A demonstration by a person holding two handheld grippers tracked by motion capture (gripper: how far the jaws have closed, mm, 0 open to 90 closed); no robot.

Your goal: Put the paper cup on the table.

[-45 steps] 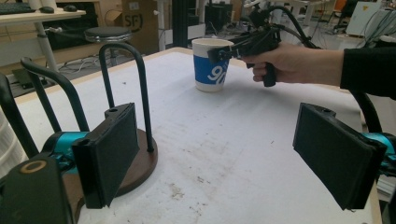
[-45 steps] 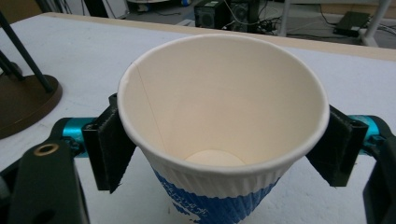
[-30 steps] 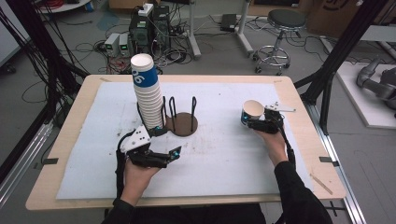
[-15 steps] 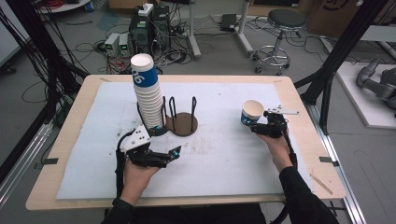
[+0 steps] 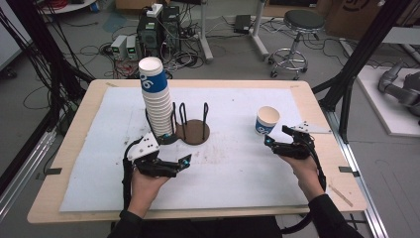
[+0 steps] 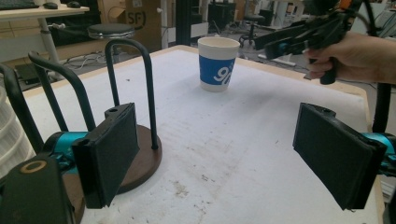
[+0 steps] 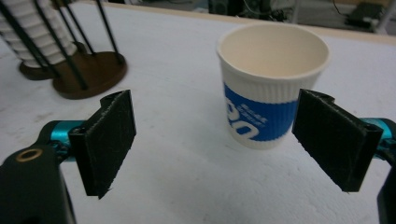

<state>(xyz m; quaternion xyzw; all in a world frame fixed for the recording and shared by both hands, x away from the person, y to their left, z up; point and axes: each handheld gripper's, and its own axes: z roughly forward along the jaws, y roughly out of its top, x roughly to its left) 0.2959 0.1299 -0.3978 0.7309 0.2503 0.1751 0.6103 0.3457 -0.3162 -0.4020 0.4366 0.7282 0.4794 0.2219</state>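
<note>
A single white paper cup [image 5: 267, 120] with a blue band stands upright on the white mat, right of centre; it also shows in the right gripper view [image 7: 271, 88] and the left gripper view [image 6: 217, 63]. My right gripper [image 5: 275, 136] sits just on the near right of it, jaws open [image 7: 224, 140], the cup ahead of the pads and untouched. A tall stack of the same cups [image 5: 156, 99] stands in a holder left of centre. My left gripper [image 5: 181, 166] rests in front of the stack, open [image 6: 219, 149], with nothing between its pads.
An empty cup holder [image 5: 193, 133] with a round brown base and black wire hoops stands beside the stack [image 6: 140, 158]. The white mat [image 5: 233, 168] covers most of the wooden table [image 5: 327, 198]. A stool and computer boxes stand on the floor beyond.
The right gripper held the cup tilted a second ago; the cup now stands upright on the mat, and the gripper has drawn back toward the person. The left gripper has stayed still.
</note>
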